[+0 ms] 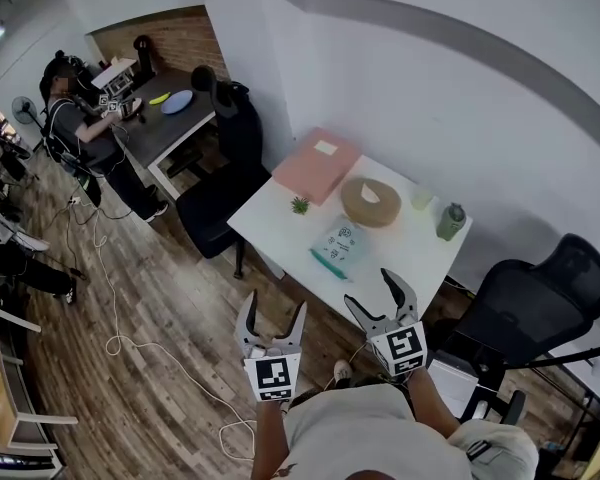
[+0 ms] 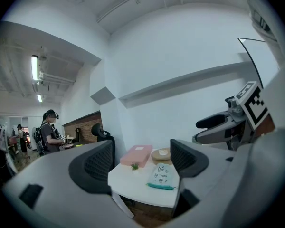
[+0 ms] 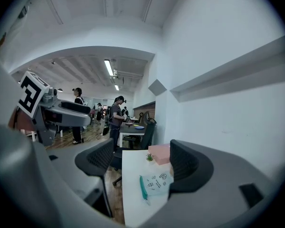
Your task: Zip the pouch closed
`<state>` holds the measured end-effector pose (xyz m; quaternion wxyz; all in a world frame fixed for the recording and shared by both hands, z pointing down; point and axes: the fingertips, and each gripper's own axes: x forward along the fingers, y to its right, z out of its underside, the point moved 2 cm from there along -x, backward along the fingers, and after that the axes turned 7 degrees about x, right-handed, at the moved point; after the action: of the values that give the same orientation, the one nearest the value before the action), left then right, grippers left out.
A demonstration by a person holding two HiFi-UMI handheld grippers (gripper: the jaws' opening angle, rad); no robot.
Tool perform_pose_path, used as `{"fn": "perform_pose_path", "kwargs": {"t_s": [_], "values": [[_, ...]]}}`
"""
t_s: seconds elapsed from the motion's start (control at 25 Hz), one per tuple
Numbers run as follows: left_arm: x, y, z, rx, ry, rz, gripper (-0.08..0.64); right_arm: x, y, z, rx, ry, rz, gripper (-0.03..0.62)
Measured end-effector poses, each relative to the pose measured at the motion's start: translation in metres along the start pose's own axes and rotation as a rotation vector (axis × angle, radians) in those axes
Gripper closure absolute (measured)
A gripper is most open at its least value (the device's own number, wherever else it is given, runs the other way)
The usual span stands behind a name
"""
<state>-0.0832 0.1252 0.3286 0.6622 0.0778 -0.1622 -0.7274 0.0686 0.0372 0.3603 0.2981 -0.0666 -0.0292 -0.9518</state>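
A pale mint pouch (image 1: 339, 246) with a teal zip edge lies flat on the white table (image 1: 280, 218), near its front edge. It also shows between the jaws in the left gripper view as the pouch (image 2: 161, 176) and in the right gripper view as the pouch (image 3: 155, 184). My left gripper (image 1: 272, 317) and right gripper (image 1: 372, 290) are both held in the air short of the table, jaws open and empty. Neither touches the pouch.
On the table stand a pink box (image 1: 317, 165), a small green plant (image 1: 300, 205), a round wooden dish (image 1: 371, 201), a pale cup (image 1: 422, 198) and a green bottle (image 1: 451, 221). Black office chairs (image 1: 220, 183) (image 1: 530, 308) flank the table. A person (image 1: 85, 133) works at a far desk.
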Motion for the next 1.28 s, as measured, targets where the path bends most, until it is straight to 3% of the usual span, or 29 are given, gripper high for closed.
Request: {"fn": "perform_pose_path", "kwargs": {"t_s": [0.6,1.28], "values": [[0.067,-0.019,0.007,0.001,-0.015,0.010,0.183,0.061,0.039,-0.001,0.018,-0.015,0.013,0.228],[0.196,-0.072,0.047,-0.027,-0.010,0.204,0.184,0.165,0.079,0.007,0.041,-0.105,0.187,0.227]]}}
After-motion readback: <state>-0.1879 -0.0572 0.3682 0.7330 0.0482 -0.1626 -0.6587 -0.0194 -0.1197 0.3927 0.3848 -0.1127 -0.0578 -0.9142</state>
